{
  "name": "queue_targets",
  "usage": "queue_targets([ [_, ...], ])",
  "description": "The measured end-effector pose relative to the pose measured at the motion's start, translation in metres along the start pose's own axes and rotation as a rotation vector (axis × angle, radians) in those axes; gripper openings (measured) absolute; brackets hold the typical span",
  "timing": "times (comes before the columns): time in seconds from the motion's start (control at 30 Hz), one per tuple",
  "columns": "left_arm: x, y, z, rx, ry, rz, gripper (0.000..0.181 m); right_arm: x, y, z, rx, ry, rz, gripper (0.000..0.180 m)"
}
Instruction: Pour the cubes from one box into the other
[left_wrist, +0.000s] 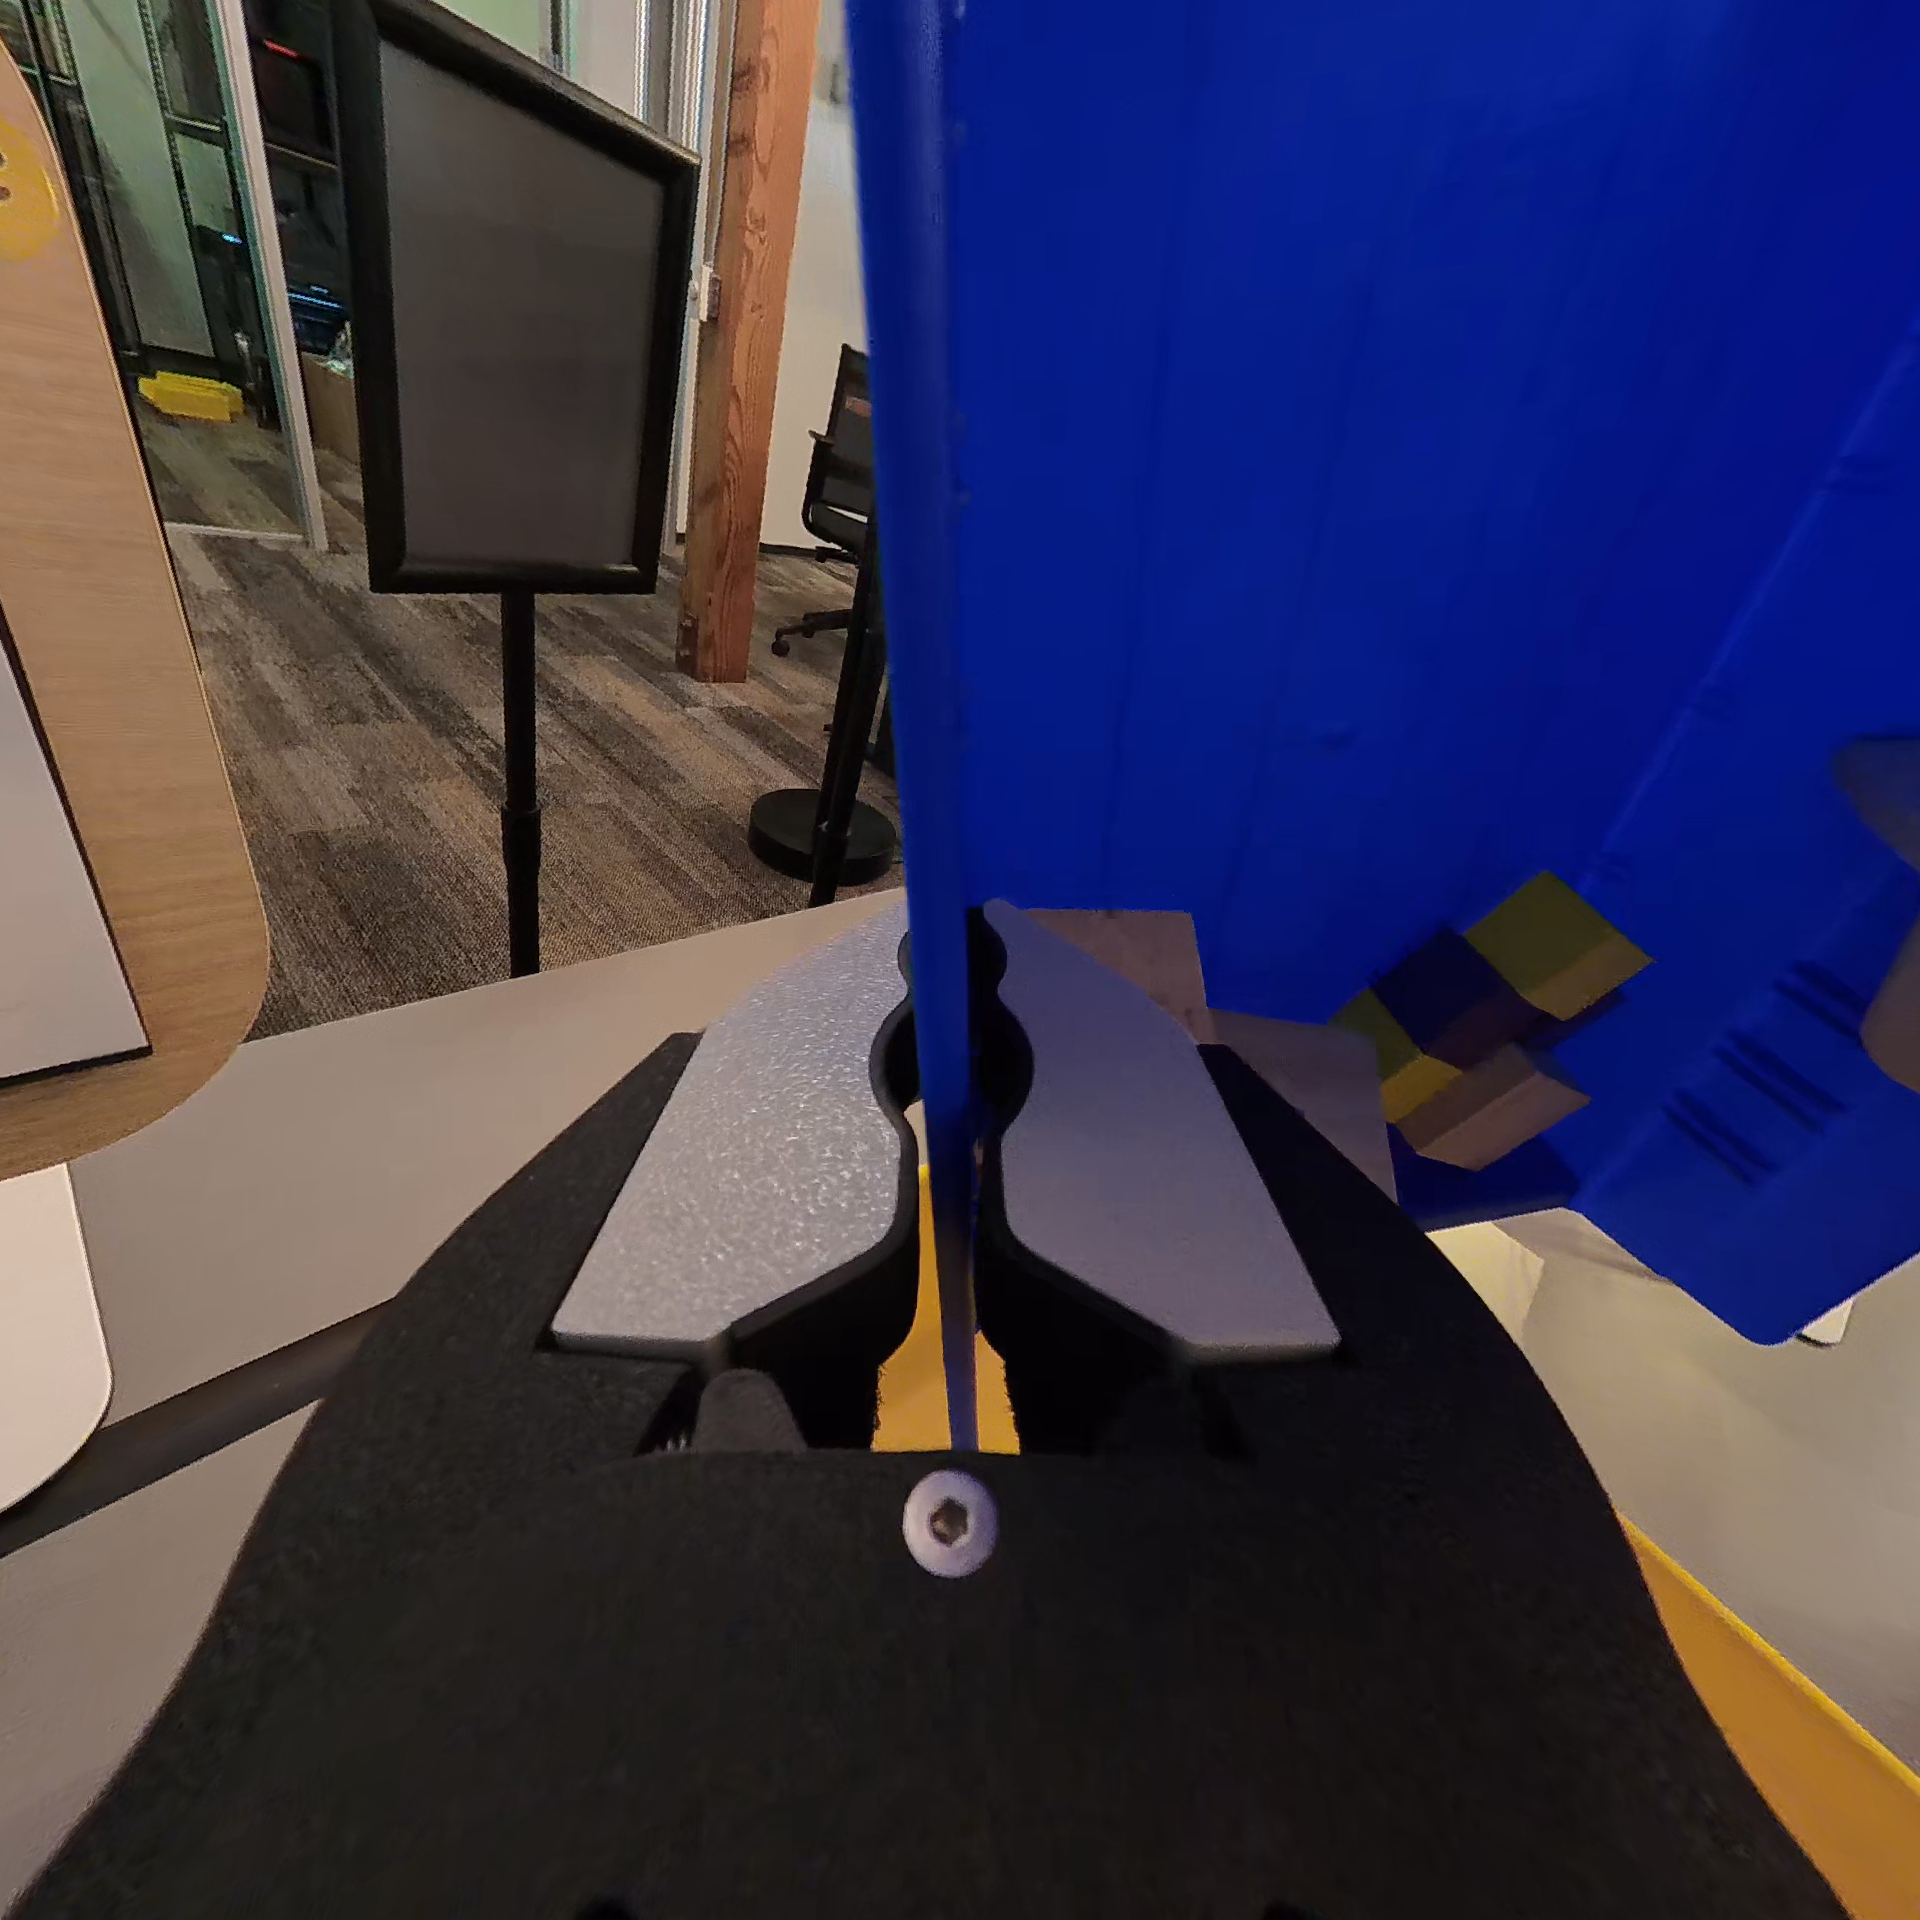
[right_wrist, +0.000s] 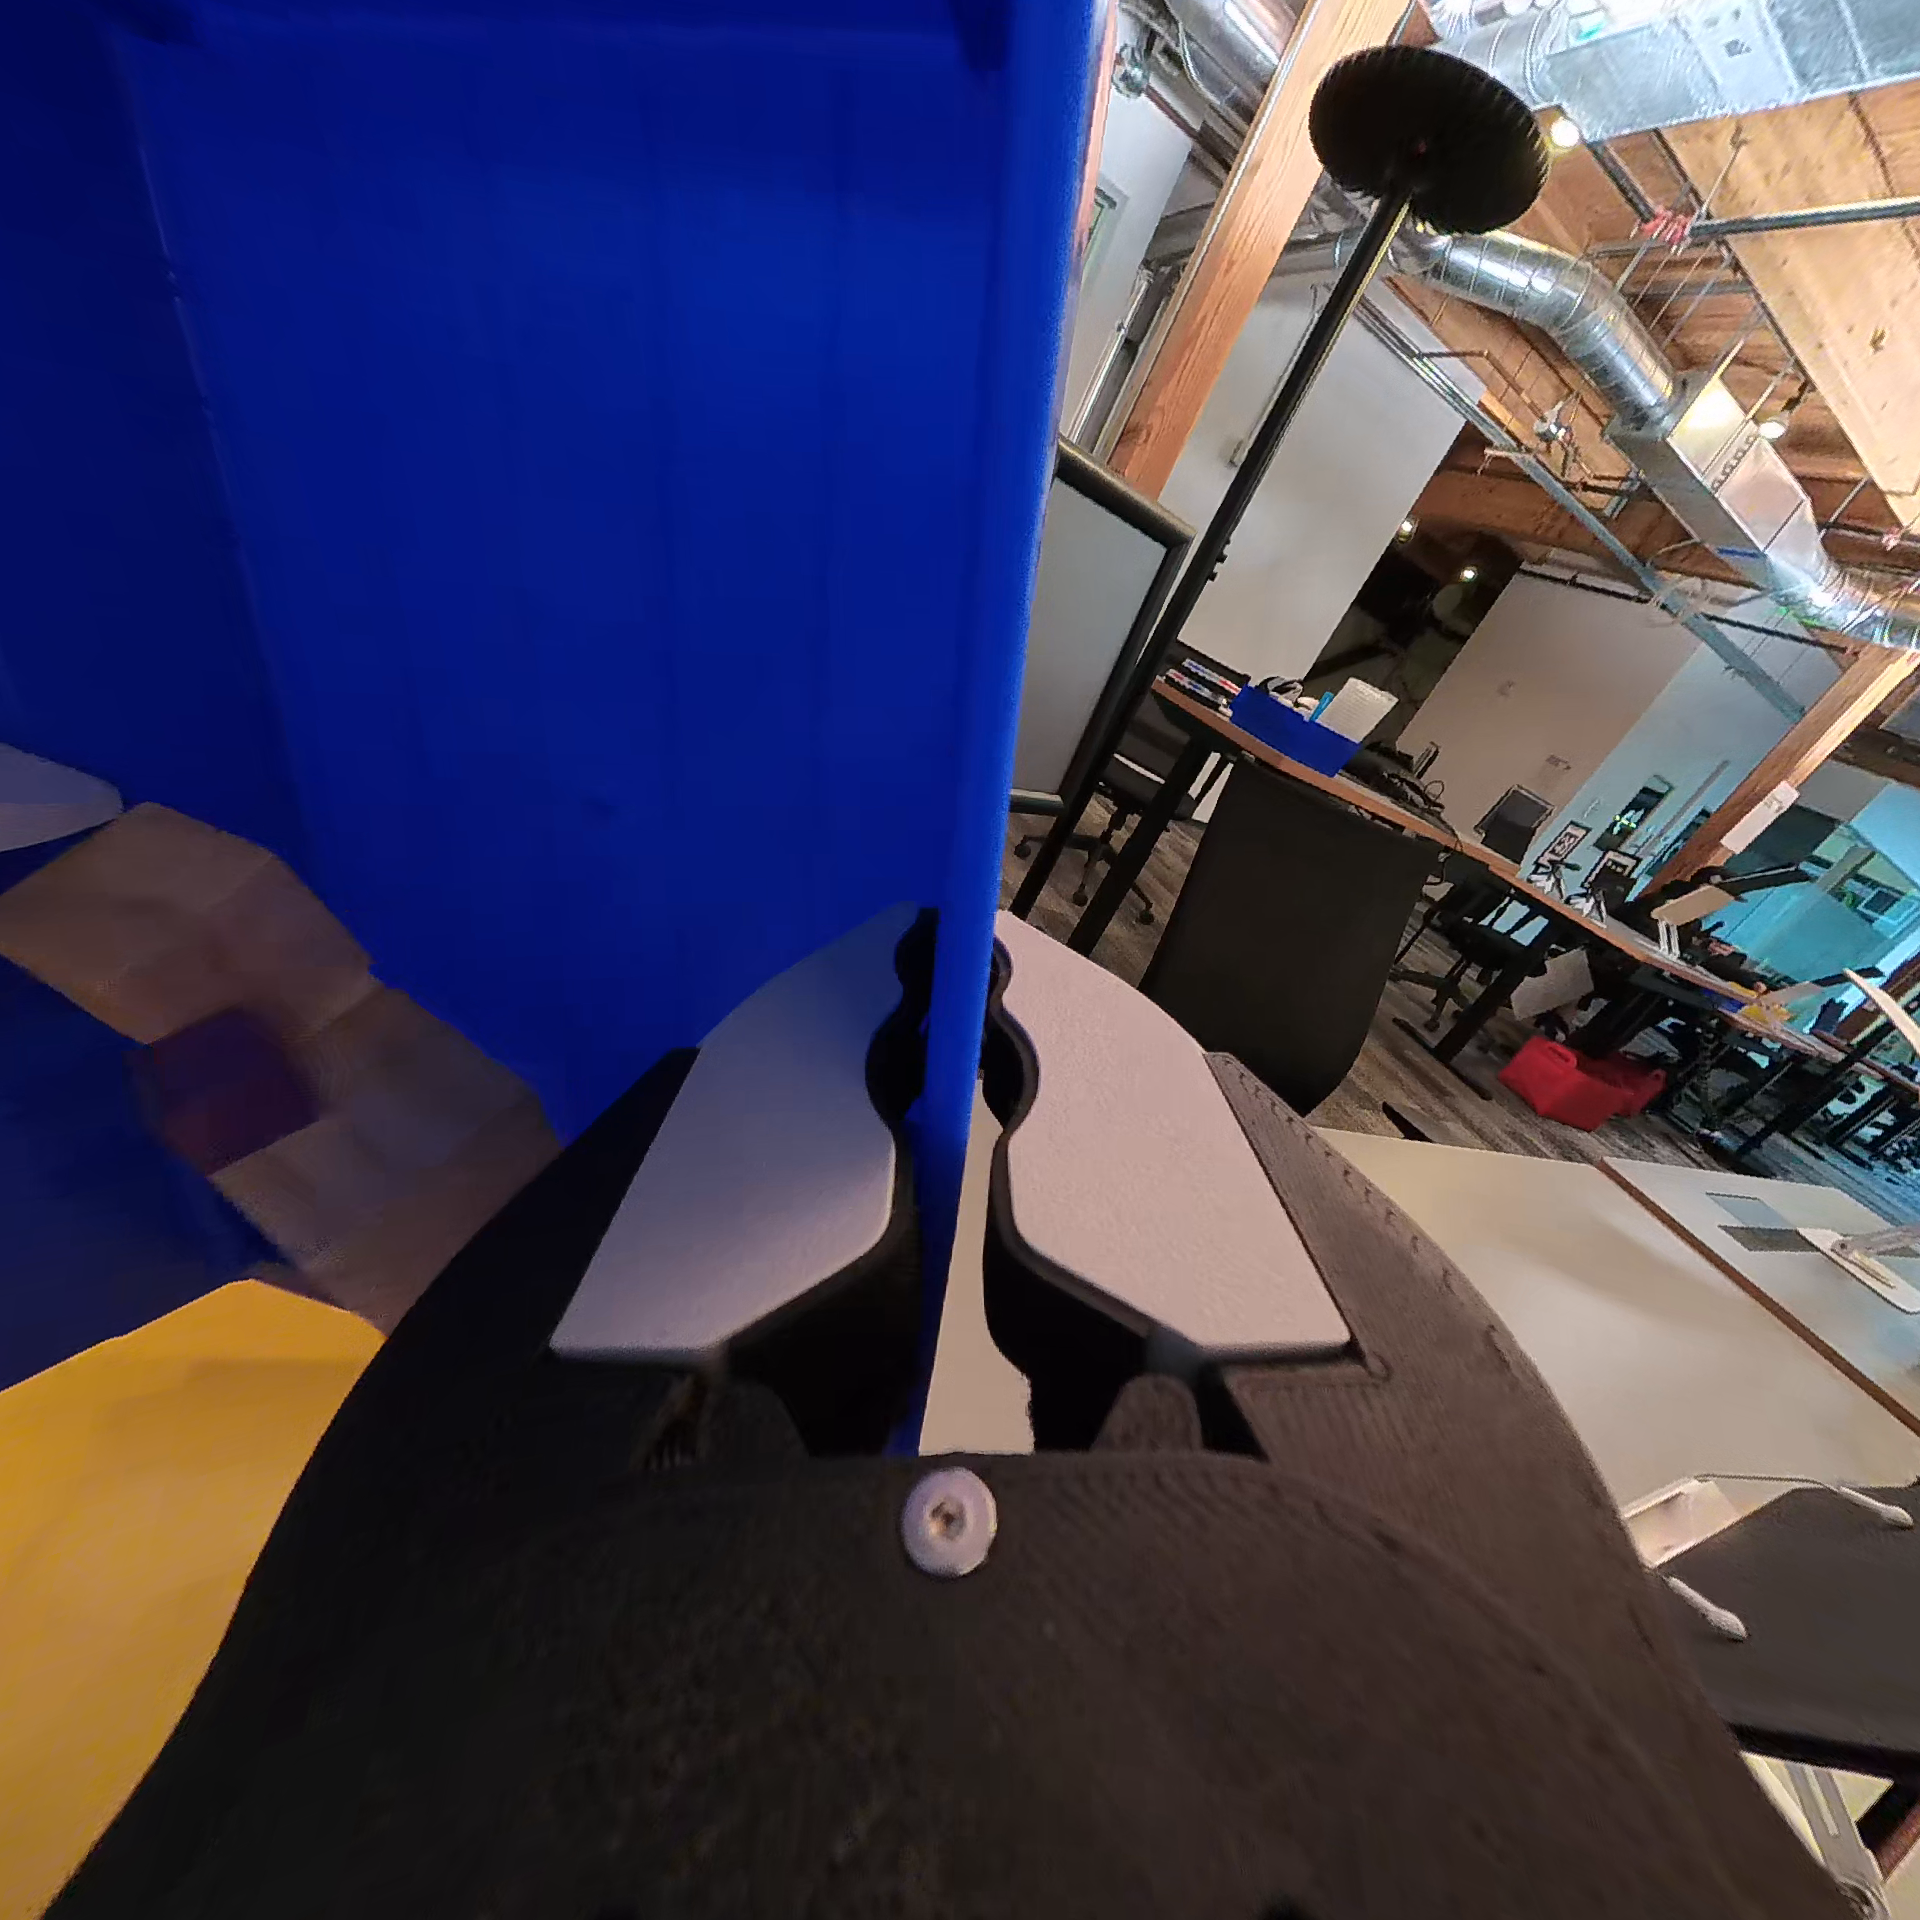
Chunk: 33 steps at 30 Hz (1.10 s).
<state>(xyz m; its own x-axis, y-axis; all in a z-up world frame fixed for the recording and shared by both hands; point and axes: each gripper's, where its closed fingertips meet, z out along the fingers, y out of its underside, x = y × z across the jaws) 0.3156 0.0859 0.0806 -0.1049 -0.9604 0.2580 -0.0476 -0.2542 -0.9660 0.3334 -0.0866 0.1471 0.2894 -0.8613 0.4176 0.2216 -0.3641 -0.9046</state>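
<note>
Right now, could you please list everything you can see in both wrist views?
blue box: one, blue, raised and tipped, a side wall in each gripper
cubes: several, yellow, purple, wooden, piled at the blue box's low end
yellow box: one, yellow, below the blue box
table: one, grey, beneath
sign stand: one, black frame, floor behind
floor lamp: one, black, right background
left gripper: one, black with grey pads, clamped on a wall
right gripper: one, same, clamped on the opposite wall

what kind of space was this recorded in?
Most likely an open-plan office in a converted industrial building: long desks with office chairs, exposed timber beams and bare metal ducting overhead, and a carpet-tile floor with a glass partition behind.
</note>
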Motion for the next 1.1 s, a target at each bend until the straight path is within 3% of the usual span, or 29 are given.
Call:
queue_targets([
  [0.53, 0.004, -0.003, -0.004, -0.006, 0.007, 0.009, 0.005, 0.002, -0.008, -0.005, 0.022, 0.007, -0.008, 0.006],
  [1.1, 0.015, -0.030, -0.015, 0.142, 0.043, 0.009, 0.005, 0.011, -0.042, -0.024, 0.176, 0.060, -0.057, 0.007],
])
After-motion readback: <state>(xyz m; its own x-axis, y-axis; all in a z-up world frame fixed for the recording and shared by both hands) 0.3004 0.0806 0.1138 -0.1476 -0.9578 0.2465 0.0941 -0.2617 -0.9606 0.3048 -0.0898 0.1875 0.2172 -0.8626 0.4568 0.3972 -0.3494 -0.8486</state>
